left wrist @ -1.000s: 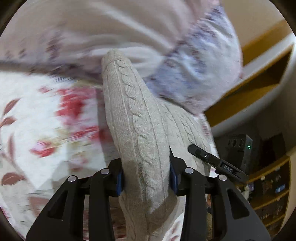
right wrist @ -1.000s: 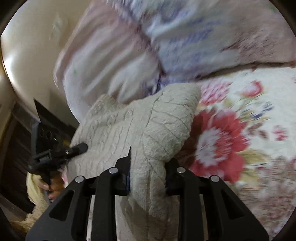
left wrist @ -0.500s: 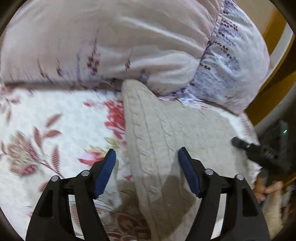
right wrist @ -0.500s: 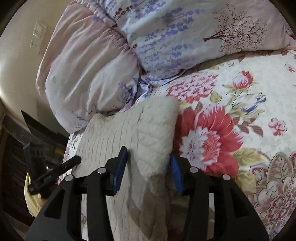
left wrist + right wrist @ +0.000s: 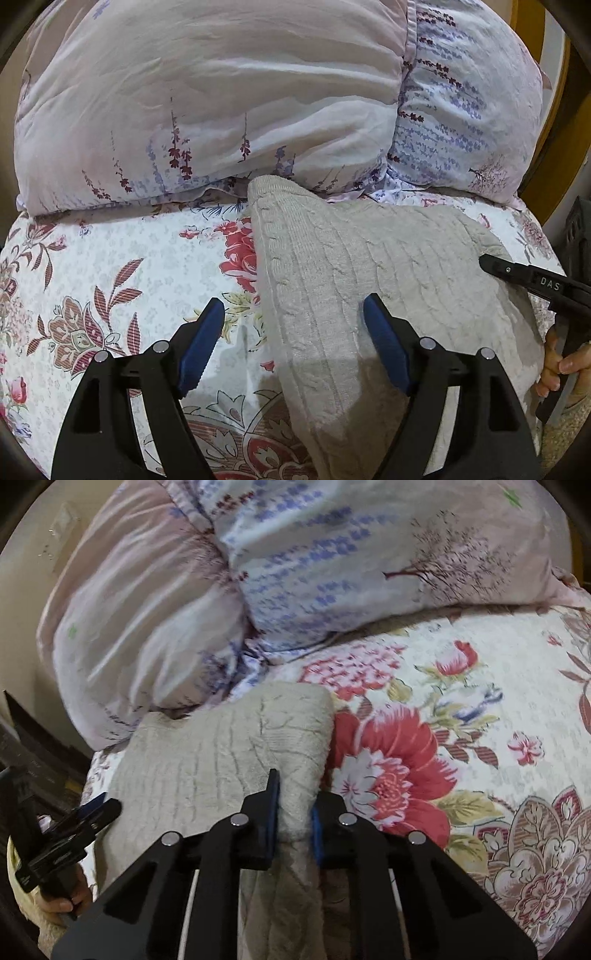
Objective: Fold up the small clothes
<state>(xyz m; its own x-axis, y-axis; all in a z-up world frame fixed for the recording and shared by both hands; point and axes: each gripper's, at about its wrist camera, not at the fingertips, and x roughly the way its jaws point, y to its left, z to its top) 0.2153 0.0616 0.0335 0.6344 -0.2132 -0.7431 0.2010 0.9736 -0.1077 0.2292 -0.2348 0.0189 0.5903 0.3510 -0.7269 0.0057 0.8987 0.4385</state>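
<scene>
Jaws on my left gripper (image 5: 293,341) have just widened, clear of the knit sweater (image 5: 388,266), while my right gripper (image 5: 295,806) has just closed, pinching its fold.

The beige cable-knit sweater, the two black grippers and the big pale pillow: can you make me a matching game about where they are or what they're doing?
Things:
1. beige cable-knit sweater
2. left gripper
3. right gripper
4. big pale pillow with purple sprigs

States:
A. jaws wide apart, pads pressing nothing
B. lying on the flowery bedspread
C. clamped on a fold of knit
D. piled at the far end of the bed

Pairs: 1-B, 2-A, 3-C, 4-D
</scene>
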